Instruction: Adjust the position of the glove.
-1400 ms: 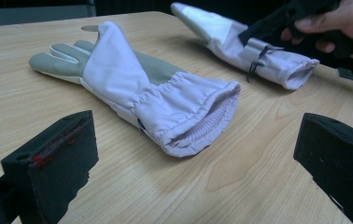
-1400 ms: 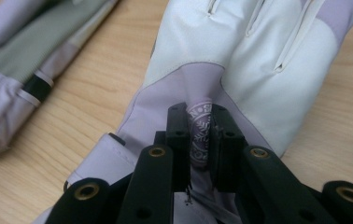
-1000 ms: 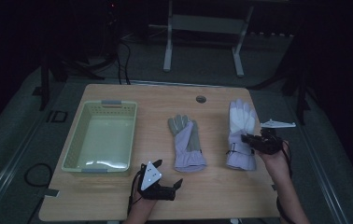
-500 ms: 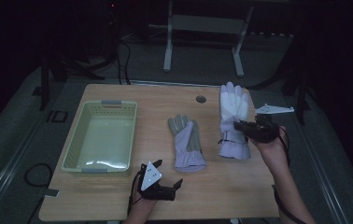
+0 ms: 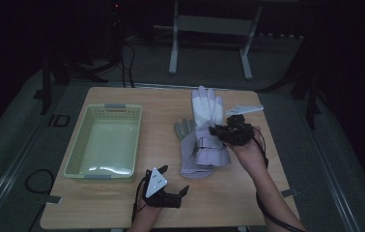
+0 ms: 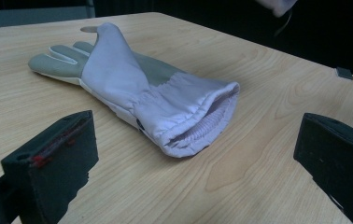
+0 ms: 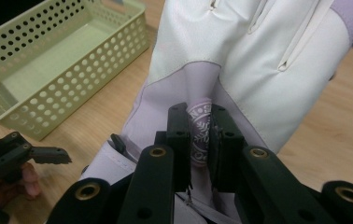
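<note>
A grey and lilac glove (image 5: 188, 147) lies flat on the wooden table (image 5: 122, 208), cuff toward me; in the left gripper view its open cuff (image 6: 198, 126) faces the camera. My right gripper (image 5: 219, 131) is shut on a fold of a second, white and lilac glove (image 5: 206, 107), held lifted so it hangs partly over the lying one. In the right gripper view the jaws pinch the fabric (image 7: 200, 135) tightly. My left gripper (image 5: 171, 195) rests near the front edge, open, its jaws wide apart (image 6: 198, 140) with nothing between them.
A pale green perforated basket (image 5: 74, 154) stands empty on the table's left half, also seen in the right gripper view (image 7: 58, 60). A metal stand (image 5: 209, 29) is on the floor behind the table. A small grey tag (image 5: 287, 193) sits at the right edge.
My right gripper has carried the white glove up and to the left, from the table's right side to partly over the lying glove. The left gripper has stayed put.
</note>
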{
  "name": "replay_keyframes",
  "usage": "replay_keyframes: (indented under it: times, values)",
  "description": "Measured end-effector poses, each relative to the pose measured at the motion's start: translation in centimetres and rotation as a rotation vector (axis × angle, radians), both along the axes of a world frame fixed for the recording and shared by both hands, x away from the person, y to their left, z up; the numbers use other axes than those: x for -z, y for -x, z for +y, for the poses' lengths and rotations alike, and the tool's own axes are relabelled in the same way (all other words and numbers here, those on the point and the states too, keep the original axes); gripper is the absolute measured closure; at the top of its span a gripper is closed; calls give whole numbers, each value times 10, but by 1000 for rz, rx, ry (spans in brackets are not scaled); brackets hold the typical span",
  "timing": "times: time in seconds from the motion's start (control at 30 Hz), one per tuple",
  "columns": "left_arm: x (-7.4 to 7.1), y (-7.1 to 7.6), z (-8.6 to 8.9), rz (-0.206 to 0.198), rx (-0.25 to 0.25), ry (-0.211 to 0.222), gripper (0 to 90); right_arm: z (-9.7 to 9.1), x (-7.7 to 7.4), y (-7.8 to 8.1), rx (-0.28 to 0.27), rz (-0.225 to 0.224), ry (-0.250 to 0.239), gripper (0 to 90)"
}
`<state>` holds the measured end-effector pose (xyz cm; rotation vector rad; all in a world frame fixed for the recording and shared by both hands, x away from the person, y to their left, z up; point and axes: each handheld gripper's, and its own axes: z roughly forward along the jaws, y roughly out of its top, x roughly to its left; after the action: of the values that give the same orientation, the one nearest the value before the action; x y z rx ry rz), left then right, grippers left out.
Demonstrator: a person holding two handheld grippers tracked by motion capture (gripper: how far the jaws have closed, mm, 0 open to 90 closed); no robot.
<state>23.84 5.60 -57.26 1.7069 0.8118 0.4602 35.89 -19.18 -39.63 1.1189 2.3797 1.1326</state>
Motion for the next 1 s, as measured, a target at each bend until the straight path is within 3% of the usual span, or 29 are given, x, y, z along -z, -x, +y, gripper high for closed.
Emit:
replay_keyframes:
  times: [0.17, 0.4, 0.53, 0.73, 0.83, 1.0]
  values:
    - [0, 0, 0, 1, 2, 0, 0, 17, 12, -2, -22, 30, 6, 806]
    - [0, 0, 0, 1, 2, -1, 0, 37, 35, -9, -7, 73, 60, 806]
    - [0, 0, 0, 2, 4, 2, 0, 41, 47, -16, -6, 105, 54, 805]
    - [0, 0, 1, 3, 5, 4, 0, 45, 64, -23, 25, 131, 105, 805]
    - [0, 0, 1, 3, 5, 7, 0, 45, 71, -29, 37, 149, 99, 805]
    - [0, 0, 1, 5, 7, 4, 0, 48, 84, -34, 40, 167, 127, 802]
